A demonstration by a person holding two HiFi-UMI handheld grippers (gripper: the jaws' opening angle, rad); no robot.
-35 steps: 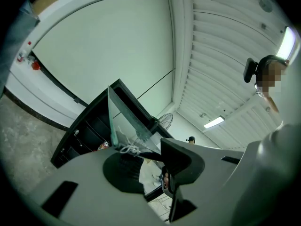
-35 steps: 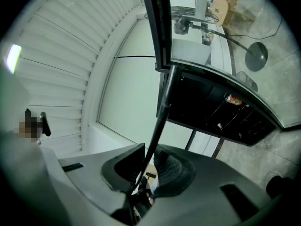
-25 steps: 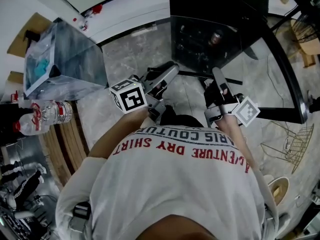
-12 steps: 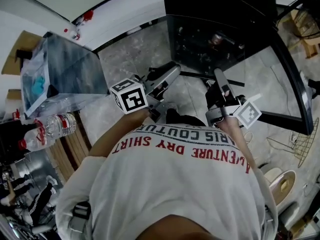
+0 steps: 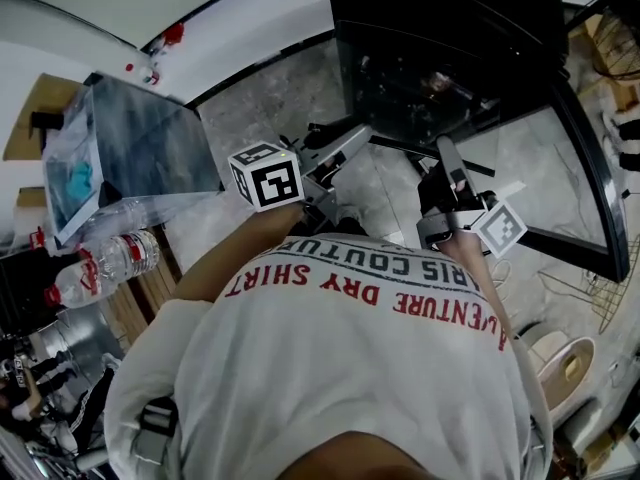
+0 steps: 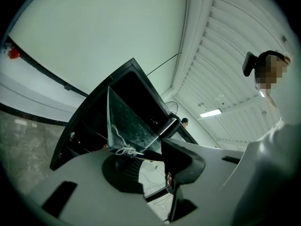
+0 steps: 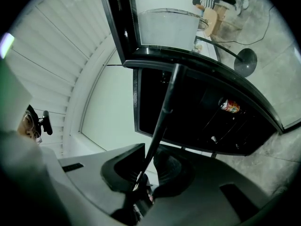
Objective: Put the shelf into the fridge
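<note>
The shelf (image 5: pixel 400 146) is a clear glass pane with a black edge bar, held level in front of the open black fridge (image 5: pixel 440 8). My left gripper (image 5: pixel 350 146) is shut on its left side; in the left gripper view the glass pane (image 6: pixel 129 124) rises from between the jaws of the left gripper (image 6: pixel 150 159). My right gripper (image 5: pixel 447 160) is shut on the right side. In the right gripper view the shelf's black edge bar (image 7: pixel 162 112) runs out from between the jaws of the right gripper (image 7: pixel 148 171) toward the fridge interior (image 7: pixel 197 112).
A can (image 7: pixel 230 106) lies inside the fridge. The fridge door (image 5: pixel 590 168) stands open at the right. A grey metal box (image 5: pixel 130 148) and water bottles (image 5: pixel 100 263) are at the left. A wire basket (image 5: pixel 600 298) and a bowl (image 5: pixel 565 368) sit on the floor at the right.
Both grippers have moved a little forward with the shelf, bringing its far edge closer to the fridge opening. The grips have not changed.
</note>
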